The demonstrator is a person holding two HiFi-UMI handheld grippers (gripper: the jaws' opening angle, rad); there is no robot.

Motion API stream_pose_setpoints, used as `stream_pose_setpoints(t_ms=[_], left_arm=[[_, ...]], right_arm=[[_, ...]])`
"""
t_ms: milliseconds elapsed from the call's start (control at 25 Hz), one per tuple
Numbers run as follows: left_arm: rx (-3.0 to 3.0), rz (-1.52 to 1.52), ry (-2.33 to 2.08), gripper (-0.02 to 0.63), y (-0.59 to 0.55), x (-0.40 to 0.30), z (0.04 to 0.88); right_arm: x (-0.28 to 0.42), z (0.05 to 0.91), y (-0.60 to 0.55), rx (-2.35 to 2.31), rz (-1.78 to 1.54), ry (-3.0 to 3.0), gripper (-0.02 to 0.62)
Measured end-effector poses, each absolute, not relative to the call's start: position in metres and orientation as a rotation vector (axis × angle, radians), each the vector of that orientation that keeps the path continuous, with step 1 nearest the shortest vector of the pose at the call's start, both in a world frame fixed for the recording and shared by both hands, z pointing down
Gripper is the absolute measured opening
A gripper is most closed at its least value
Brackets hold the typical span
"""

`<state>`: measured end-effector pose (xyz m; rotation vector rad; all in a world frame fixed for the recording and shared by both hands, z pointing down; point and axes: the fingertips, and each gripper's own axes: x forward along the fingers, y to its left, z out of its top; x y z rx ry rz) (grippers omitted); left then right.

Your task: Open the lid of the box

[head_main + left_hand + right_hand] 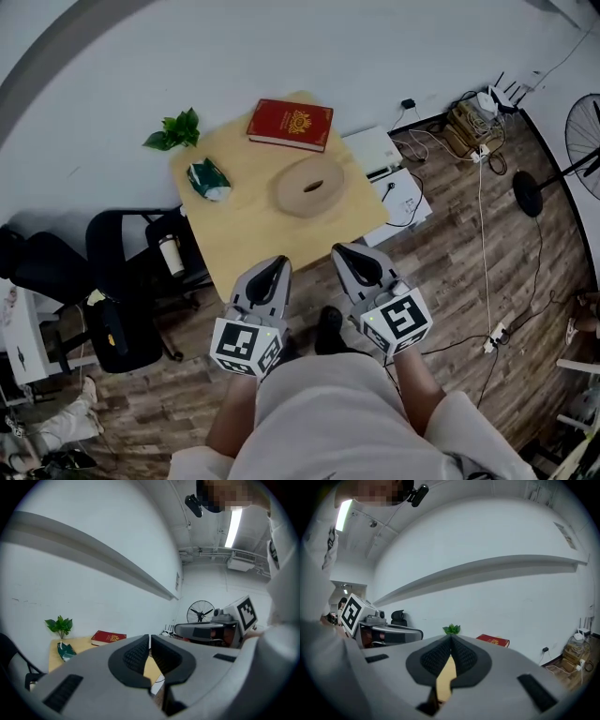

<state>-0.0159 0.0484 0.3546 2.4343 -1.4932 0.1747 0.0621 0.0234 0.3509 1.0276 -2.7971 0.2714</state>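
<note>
The person's pale clothes are closest to the camera, at the bottom of the head view. Just past them, each hand holds a gripper.

The left gripper has its jaws pressed together, and nothing is in them. The right gripper is pressed together too, and it is also empty. Both hang by the near edge of the wooden table.

On the far left is a black chair, with a white cup next to it. At the table's far left corner is a small green plant. A green packet lies near it on the table. A red book lies flat at the far edge.

The round wooden box sits toward the right side of the table. Its lid is on, and the lid has a dark slot in the top. The box is well apart from both grippers.

On the floor to the right are white boxes, some cables, and a standing fan.
</note>
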Motion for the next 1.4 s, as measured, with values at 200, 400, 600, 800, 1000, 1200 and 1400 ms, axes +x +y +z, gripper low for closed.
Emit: stream_pose_setpoints(t_ms=[200,400,600,800,1000,1200,1400], left_arm=[[2.382,0.165,-1.534,0.015,0.046,-0.003,0.367],[2.34,0.19,-1.569,0.015,0.043,-0.008,0.378],[2.315,0.204,-1.603,0.015,0.038,-0.023,0.383],[2.322,0.204,-1.606,0.015,0.027,-0.039,0.387],[2.339,0.221,-1.6,0.015,0.009,-0.055,0.39],[2.356,0.236,-1.582,0.015,-0.01,-0.072,0.393],[2.351,0.24,-1.56,0.015,-0.028,-0.089,0.402]], right_arm=[[0.07,0.369,0.018,0.941,0.267,-2.782,0.003],[0.065,0.384,0.011,0.889,0.278,-2.753,0.023],[0.05,0.396,0.006,0.842,0.267,-2.731,0.035],[0.034,0.41,-0.004,0.827,0.249,-2.692,0.05],[0.018,0.425,-0.018,0.822,0.207,-2.63,0.062],[0.006,0.439,-0.035,0.822,0.181,-2.573,0.066],[-0.009,0.453,-0.049,0.829,0.166,-2.527,0.075]])
